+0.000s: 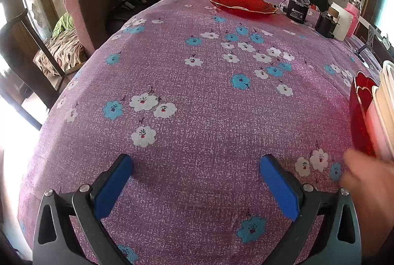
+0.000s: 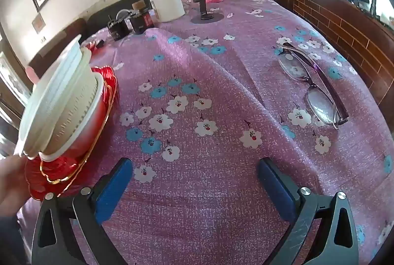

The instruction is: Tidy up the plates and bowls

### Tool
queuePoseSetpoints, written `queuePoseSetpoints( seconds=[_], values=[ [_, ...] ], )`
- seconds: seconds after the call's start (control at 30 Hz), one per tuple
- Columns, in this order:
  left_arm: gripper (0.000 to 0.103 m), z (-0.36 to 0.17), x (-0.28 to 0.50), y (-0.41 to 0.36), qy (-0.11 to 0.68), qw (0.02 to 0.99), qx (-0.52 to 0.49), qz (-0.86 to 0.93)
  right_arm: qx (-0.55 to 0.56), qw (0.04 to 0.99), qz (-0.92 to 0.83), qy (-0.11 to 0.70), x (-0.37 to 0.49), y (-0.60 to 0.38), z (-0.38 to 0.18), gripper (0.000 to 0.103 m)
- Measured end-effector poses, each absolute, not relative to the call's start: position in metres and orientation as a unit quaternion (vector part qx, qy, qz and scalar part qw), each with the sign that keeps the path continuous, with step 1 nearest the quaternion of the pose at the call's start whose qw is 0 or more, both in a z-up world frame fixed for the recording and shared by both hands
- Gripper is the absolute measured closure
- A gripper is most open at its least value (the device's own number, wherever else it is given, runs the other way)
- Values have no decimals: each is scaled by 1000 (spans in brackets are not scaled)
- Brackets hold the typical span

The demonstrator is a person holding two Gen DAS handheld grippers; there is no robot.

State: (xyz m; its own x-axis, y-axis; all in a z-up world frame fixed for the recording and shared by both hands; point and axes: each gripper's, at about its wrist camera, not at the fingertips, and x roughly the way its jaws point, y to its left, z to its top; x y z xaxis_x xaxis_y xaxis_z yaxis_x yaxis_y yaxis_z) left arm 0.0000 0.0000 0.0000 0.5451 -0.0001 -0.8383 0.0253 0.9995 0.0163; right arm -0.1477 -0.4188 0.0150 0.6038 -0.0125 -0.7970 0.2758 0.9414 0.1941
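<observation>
Plates and bowls are seen in two places on the desk point(image 1: 172, 166), which is covered by a purple flowered cloth. A stack of white bowls point(image 2: 61, 97) nested on red scalloped plates point(image 2: 56, 173) is held tilted by a bare hand point(image 2: 12, 181) at the left edge of the right wrist view; the same stack point(image 1: 379, 112) and hand point(image 1: 369, 191) are seen at the right edge of the left wrist view. The stack is therefore placed between the two tongs. A single red scalloped plate point(image 1: 242, 5) is set flat near the far end of the desk, well apart from the stack, beside a small black box point(image 1: 296, 9).

Both the left tongs point(image 1: 197, 166) and the right tongs point(image 2: 194, 166) are spread as wide as they go, and nothing is gripped between the blue pads; only cloth is seen between them. Both are angled downward toward the desk.

The stack lies to the left of the right tongs and to the right of the left tongs, near both. Which is nearer cannot be told for certain. The stack's axis is leaned over rather than upright, so a rim would have to be approached from the side. The far plate is judged the left tongs' piece, since it lies ahead of them. A pair of glasses point(image 2: 312, 82) is left on the cloth to the right, clear of the stack.
</observation>
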Motion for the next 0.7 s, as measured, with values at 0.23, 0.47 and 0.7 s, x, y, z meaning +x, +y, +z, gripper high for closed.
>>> queuePoseSetpoints(
  seconds=[0.23,0.47,0.7],
  values=[
    [0,0,0,0,477,879,14,-7,172,885,-72,427,-154,-424,13,1],
    [0,0,0,0,477,879,13,-7,163,885,-75,430,-151,-423,17,1],
    [0,0,0,0,477,879,13,-7,165,884,-73,431,-151,-423,18,1]
  ],
)
